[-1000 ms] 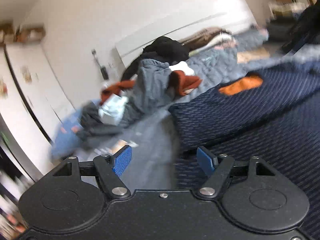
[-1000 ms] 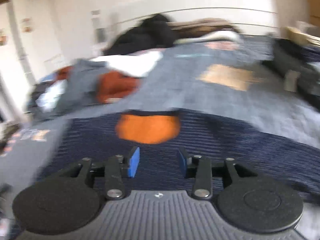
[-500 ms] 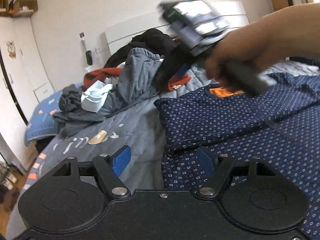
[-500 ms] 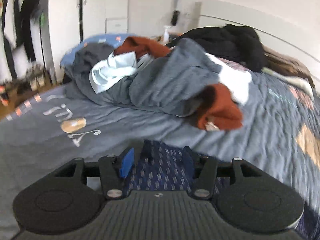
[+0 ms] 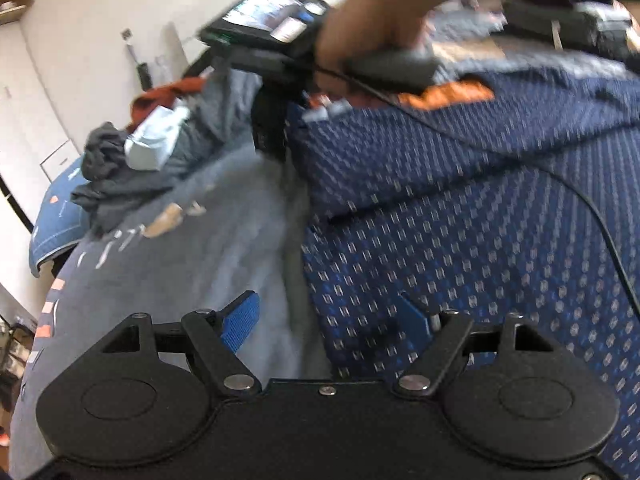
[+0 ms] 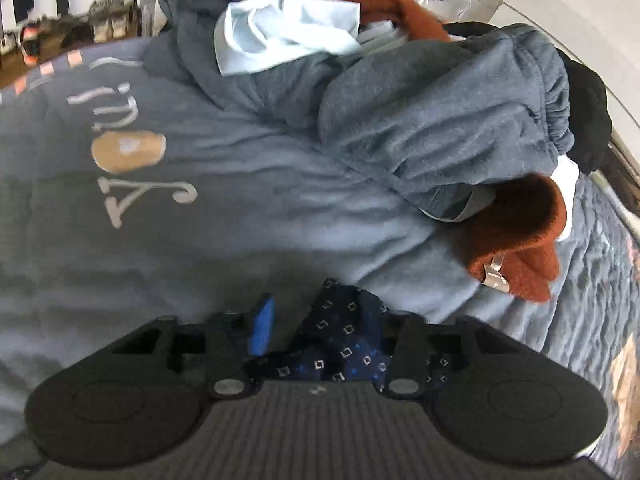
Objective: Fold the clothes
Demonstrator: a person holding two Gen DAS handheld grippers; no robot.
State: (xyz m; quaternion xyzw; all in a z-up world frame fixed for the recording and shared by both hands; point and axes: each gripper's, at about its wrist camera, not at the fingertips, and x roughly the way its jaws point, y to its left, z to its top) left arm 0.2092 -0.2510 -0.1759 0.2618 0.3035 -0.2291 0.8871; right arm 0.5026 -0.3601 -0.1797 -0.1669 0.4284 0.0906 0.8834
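Left wrist view: a navy shirt [image 5: 460, 216] with a small white print is seen spread over a grey bedspread [image 5: 192, 240], its edge running just ahead of the left tongs [image 5: 326, 318]. The jaws are held wide apart and nothing is gripped; the right-hand pad rests on or just above the cloth, the left-hand pad over bare bedspread. An orange patch [image 5: 444, 94] is shown at the shirt's far end. Further ahead, a hand [image 5: 372, 20] is seen carrying the other tongs down at the shirt's far corner, a cable trailing back across the fabric.

Right wrist view: a bunched corner of the shirt [image 6: 344, 344] is seen between the pads of the right tongs [image 6: 324, 330]. The jaws are partly closed around it; whether the cloth is pinched firmly cannot be told. Beyond the tongs lies open bedspread, and further off, ahead and to the right, a heap of clothes [image 6: 420, 120] is piled: grey, pale blue and rust-coloured pieces.

The shirt is judged light, thin and limp, likely to sag and crease when lifted and to slip from a shallow bite. Hold is best taken at corners or hems, with the edge gathered well between the pads.
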